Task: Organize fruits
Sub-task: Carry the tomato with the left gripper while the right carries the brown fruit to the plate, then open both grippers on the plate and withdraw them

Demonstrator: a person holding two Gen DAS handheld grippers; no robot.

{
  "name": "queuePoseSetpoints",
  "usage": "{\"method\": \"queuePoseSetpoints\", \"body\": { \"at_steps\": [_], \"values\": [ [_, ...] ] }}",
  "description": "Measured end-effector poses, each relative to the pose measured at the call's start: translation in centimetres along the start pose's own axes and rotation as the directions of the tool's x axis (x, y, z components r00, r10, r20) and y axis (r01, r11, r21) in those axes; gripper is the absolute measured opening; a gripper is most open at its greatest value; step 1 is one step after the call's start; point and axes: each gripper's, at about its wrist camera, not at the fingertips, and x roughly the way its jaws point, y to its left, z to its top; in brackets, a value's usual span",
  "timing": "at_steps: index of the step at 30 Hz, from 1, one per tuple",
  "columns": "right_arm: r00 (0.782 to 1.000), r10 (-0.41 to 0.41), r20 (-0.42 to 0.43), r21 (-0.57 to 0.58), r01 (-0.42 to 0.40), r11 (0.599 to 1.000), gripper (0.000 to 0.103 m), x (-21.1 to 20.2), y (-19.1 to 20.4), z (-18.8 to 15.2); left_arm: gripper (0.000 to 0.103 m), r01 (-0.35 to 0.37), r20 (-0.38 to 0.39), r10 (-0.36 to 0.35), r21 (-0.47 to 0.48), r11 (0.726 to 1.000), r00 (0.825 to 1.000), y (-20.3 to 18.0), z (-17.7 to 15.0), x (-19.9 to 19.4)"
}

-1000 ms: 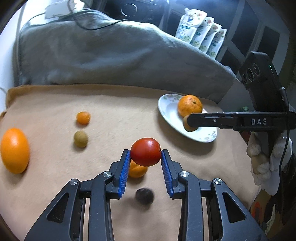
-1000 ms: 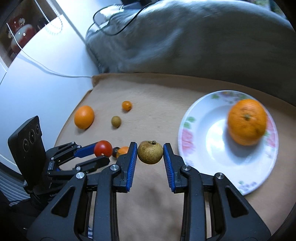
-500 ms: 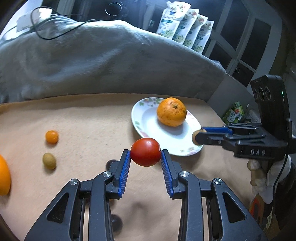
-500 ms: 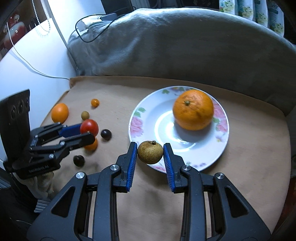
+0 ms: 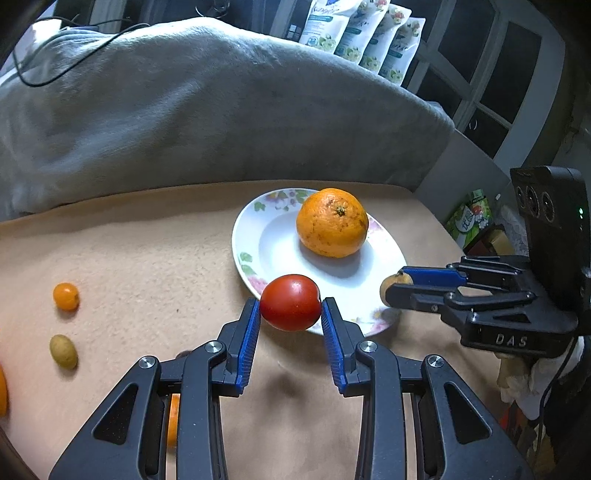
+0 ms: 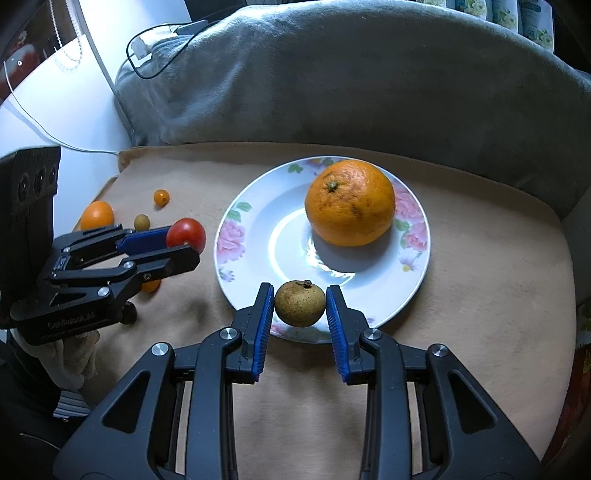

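Observation:
My left gripper [image 5: 291, 310] is shut on a red tomato [image 5: 291, 302], held in the air at the near-left rim of a white flowered plate [image 5: 258, 236]. A large orange [image 5: 331, 222] sits on that plate. My right gripper [image 6: 300, 308] is shut on a small brown-green round fruit [image 6: 300, 303] above the plate's near rim [image 6: 236, 221]. In the right wrist view the left gripper [image 6: 186, 243] with the tomato [image 6: 185, 233] hangs left of the plate. In the left wrist view the right gripper [image 5: 393, 288] comes in from the right.
On the tan cloth [image 5: 147, 266] to the left lie a small orange fruit [image 5: 66, 295], a small olive-coloured fruit [image 5: 63, 351], another orange [image 6: 96, 215] and dark small fruits near the left gripper. A grey cushion [image 5: 184, 110] runs along the back. Snack pouches [image 5: 362, 33] stand behind.
Both grippers have moved toward the plate with their fruits still held. The plate and orange now look nearer and more central in both views. The loose fruits have slid toward the left edges.

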Motion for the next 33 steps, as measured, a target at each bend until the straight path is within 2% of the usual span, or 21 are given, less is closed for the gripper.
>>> {"method": "queuePoseSetpoints", "body": {
  "at_steps": [12, 14, 16, 17, 18, 23, 25, 30, 33],
  "values": [
    [1.0, -0.028, 0.003, -0.043, 0.028, 0.999, 0.031, 0.4, 0.3, 0.1, 0.033, -0.013, -0.02, 0.013, 0.008, 1.0, 1.0, -0.4, 1.2, 1.6],
    [1.0, -0.03, 0.004, -0.045, 0.031, 0.999, 0.031, 0.4, 0.3, 0.1, 0.043, -0.016, -0.019, 0.016, 0.008, 1.0, 1.0, -0.4, 1.3, 1.7],
    [0.999, -0.035, 0.009, -0.043, 0.035, 0.998, 0.043, 0.4, 0.2, 0.1, 0.051, -0.019, -0.01, 0.019, 0.012, 1.0, 1.0, -0.4, 1.3, 1.5],
    [0.999, -0.04, 0.021, -0.04, 0.041, 0.998, 0.058, 0.2, 0.2, 0.1, 0.051, -0.021, -0.009, 0.021, 0.013, 1.0, 1.0, -0.3, 1.4, 1.5],
    [0.999, -0.041, 0.031, -0.039, 0.042, 0.998, 0.067, 0.0, 0.0, 0.0, 0.053, -0.026, -0.004, 0.026, 0.012, 1.0, 1.0, -0.2, 1.4, 1.4],
    [0.998, -0.033, 0.049, -0.028, 0.034, 0.999, 0.072, -0.7, -0.4, -0.1, 0.06, -0.034, 0.012, 0.034, 0.001, 0.999, 0.999, 0.2, 1.5, 0.8],
    [0.997, -0.043, 0.058, -0.022, 0.044, 0.999, 0.076, -0.9, -0.6, -0.1, 0.07, -0.041, 0.021, 0.041, -0.005, 0.999, 0.999, 0.2, 1.6, 0.5],
    [0.996, -0.054, 0.067, -0.013, 0.055, 0.998, 0.084, -1.3, -0.5, -0.1, 0.074, -0.048, 0.036, 0.048, -0.013, 0.999, 0.998, 0.2, 1.6, -0.1],
    [0.996, -0.063, 0.069, -0.02, 0.064, 0.998, 0.085, -1.6, -0.2, -0.2, 0.075, -0.05, 0.039, 0.051, -0.021, 0.999, 0.998, 0.4, 1.4, -0.5]
  ]
}}
